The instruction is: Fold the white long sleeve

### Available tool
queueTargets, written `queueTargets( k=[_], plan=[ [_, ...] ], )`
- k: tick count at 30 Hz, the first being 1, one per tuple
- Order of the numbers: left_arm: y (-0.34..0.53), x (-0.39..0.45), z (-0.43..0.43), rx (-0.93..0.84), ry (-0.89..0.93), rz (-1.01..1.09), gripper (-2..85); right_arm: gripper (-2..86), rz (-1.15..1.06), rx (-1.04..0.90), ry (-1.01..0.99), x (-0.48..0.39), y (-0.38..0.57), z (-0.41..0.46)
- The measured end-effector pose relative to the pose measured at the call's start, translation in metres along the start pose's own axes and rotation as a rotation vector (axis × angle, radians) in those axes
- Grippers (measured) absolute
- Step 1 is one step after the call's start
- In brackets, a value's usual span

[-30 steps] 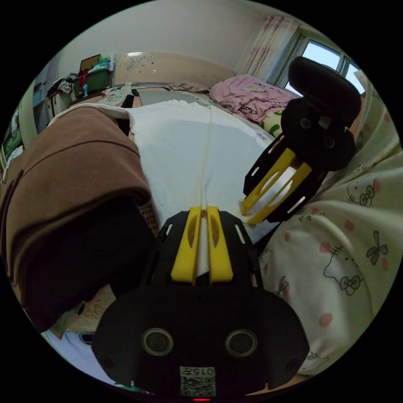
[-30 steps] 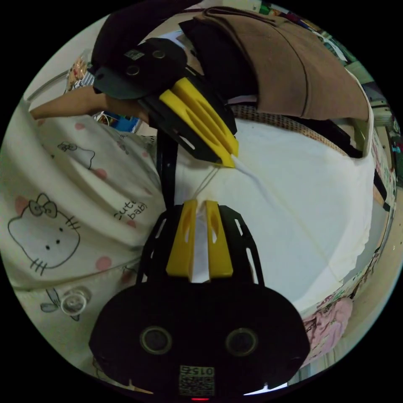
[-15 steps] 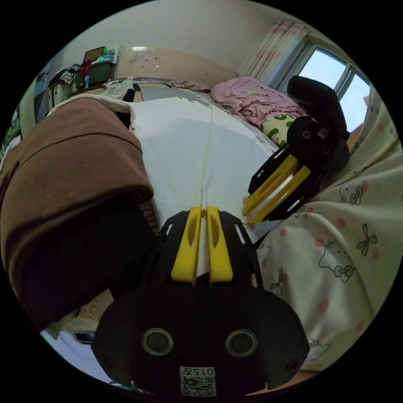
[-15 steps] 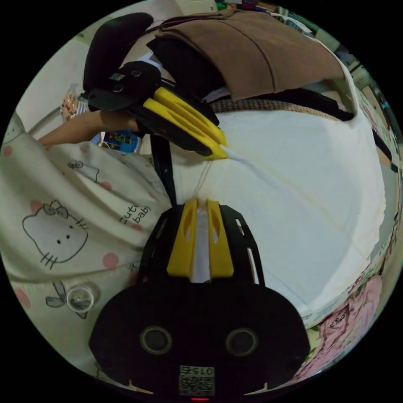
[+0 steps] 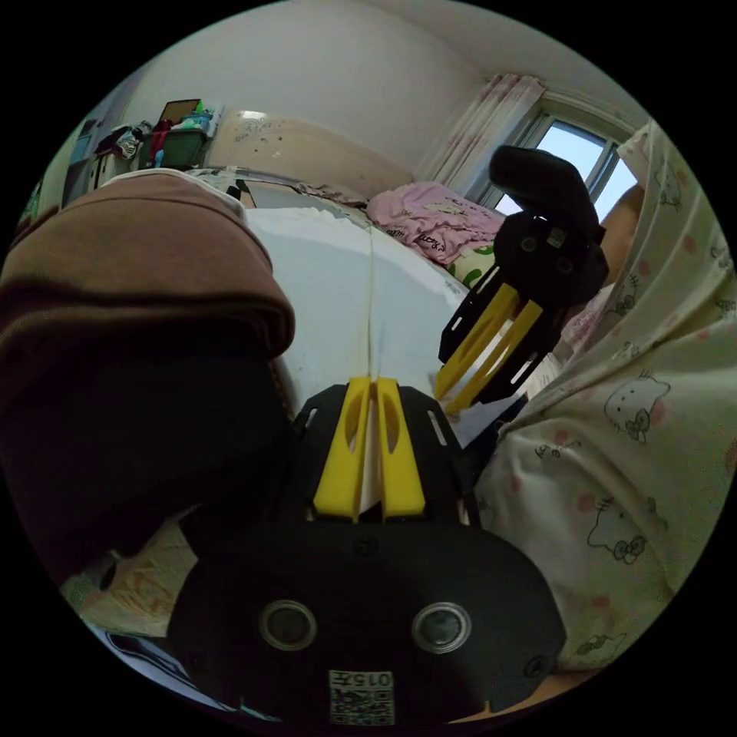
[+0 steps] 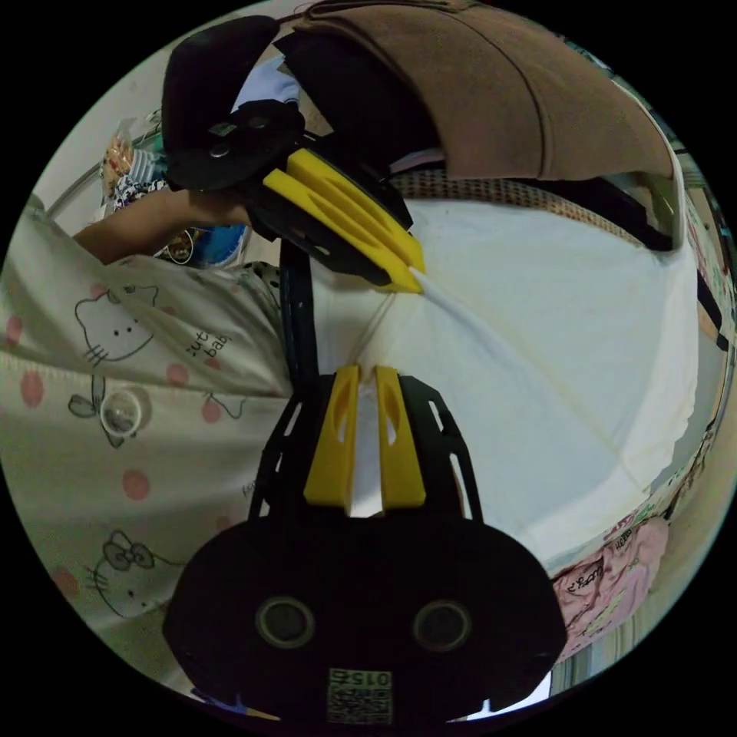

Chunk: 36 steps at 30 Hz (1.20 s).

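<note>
The white long sleeve [image 5: 338,269] lies spread over the bed, a taut ridge running from its near edge away from me. My left gripper [image 5: 370,381] is shut on that near edge; it also appears upper left in the right gripper view [image 6: 414,280], pinching a raised fold. My right gripper [image 6: 365,371] is shut on the same edge [image 6: 537,345] close by. In the left gripper view the right gripper [image 5: 445,391] comes in from the right, jaws together on the cloth.
A brown garment [image 5: 130,253] over dark ones is stacked beside the shirt, also seen in the right gripper view [image 6: 530,92]. A pink blanket [image 5: 430,215] lies at the bed's far end by a window. The person's printed pyjama top [image 6: 115,368] is close behind both grippers.
Both grippers keep their hold on the shirt's edge. The left gripper view has dropped lower and nearer the brown stack; the right gripper sits higher in it. The cloth is pulled a little tighter.
</note>
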State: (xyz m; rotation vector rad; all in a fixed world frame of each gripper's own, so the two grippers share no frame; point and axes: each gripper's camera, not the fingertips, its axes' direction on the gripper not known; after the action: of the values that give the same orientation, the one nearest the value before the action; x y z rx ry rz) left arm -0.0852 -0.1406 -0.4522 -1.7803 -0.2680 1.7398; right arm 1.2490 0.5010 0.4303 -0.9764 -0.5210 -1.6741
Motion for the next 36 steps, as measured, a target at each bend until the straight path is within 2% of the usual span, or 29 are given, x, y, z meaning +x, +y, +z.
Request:
queueTargets(
  k=[18,24,30,32,36],
  plan=[
    [0.069,-0.02,0.075,0.032,-0.025,0.05,0.4,4.9,-0.016,-0.06,-0.003,0.034,-0.068,0.002],
    [0.086,-0.036,0.101,0.009,-0.019,0.041,0.4,4.9,0.051,0.038,-0.02,0.044,-0.089,-0.005],
    [0.095,-0.052,0.126,-0.048,-0.019,0.041,0.7,5.3,0.18,0.154,-0.131,0.067,-0.112,-0.017],
    [0.097,-0.053,0.133,-0.072,-0.038,0.049,0.8,5.9,0.251,0.221,-0.182,0.077,-0.117,-0.028],
    [0.1,-0.06,0.139,-0.178,-0.057,0.052,1.4,6.4,0.378,0.387,-0.139,0.096,-0.108,-0.062]
  ],
)
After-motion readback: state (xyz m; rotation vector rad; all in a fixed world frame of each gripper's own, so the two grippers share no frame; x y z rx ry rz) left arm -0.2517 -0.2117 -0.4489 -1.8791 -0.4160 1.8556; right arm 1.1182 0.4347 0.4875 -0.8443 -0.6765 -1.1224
